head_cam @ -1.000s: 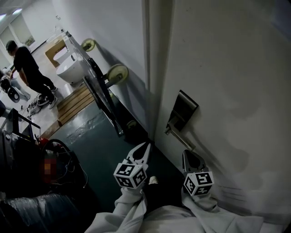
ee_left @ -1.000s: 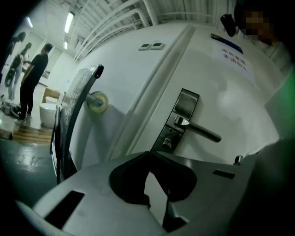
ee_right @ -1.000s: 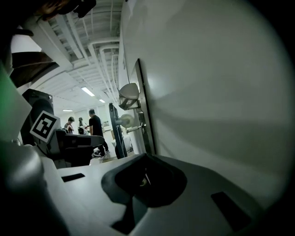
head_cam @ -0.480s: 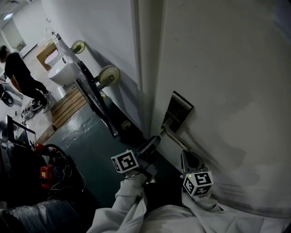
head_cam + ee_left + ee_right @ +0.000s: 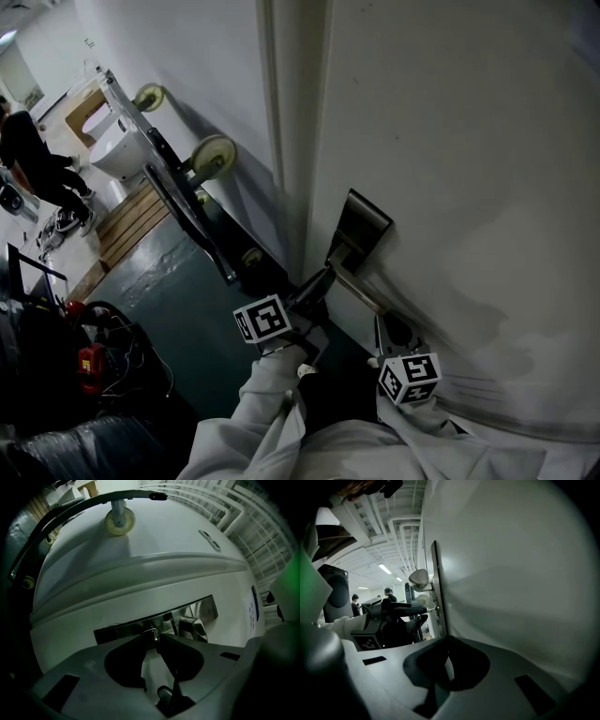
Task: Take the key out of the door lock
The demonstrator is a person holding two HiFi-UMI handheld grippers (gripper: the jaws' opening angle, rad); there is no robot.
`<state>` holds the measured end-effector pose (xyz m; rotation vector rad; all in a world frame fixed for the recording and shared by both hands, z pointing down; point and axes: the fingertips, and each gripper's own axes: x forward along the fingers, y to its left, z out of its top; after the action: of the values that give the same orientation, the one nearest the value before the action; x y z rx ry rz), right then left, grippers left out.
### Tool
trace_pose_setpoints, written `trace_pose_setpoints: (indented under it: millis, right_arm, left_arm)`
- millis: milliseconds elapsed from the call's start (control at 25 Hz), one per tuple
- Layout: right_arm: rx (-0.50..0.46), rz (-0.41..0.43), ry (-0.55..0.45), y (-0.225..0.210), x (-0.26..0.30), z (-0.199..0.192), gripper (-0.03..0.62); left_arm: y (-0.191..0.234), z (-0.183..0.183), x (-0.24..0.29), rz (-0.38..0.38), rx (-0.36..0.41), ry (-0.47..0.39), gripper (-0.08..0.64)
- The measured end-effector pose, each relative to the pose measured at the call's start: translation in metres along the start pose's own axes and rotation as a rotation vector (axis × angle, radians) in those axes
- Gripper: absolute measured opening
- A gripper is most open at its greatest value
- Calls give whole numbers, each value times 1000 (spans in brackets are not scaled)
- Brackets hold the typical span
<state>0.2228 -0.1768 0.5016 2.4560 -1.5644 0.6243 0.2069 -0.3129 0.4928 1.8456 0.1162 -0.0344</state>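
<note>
- The left gripper view alone is showing the key (image 5: 151,634). It is sitting in the steel lock plate (image 5: 126,629), just beside the lever handle (image 5: 194,627), near the door's (image 5: 140,578) edge.
- The left gripper (image 5: 152,638) is pinching the key's head. Its jaws have just been closing on it.
- In the head view this gripper's tip is covering the key.
- The right gripper (image 5: 447,639) is hanging near the door's face with its jaws pressed together and nothing between them.
- The right gripper view is showing two people (image 5: 389,592) standing behind, under ceiling strip lights (image 5: 386,568).
- The head view is showing a black-framed trolley (image 5: 183,202) with cream wheels against the wall beside the door frame. A toilet bowl (image 5: 112,150) and a wooden pallet (image 5: 136,220) are lying beyond it.
- A label (image 5: 253,613) is sitting on the door, its print too small to read.
</note>
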Motion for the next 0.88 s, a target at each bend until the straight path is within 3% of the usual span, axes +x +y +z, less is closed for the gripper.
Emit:
trace_pose_setpoints:
  millis: [240,640,880]
  right_arm:
    - [-9,0,-2,-1,-1,2,52]
    - [-9,7,4,1,-2,1,52]
    - [-5,5,12,1,-3,-2,52]
  left_arm:
    - [-6,2,7,-40,-42,-9,34]
    - [-4,1,5,-5,-126,-19,28]
    - [-9,0,8,-40,-211,-49,28]
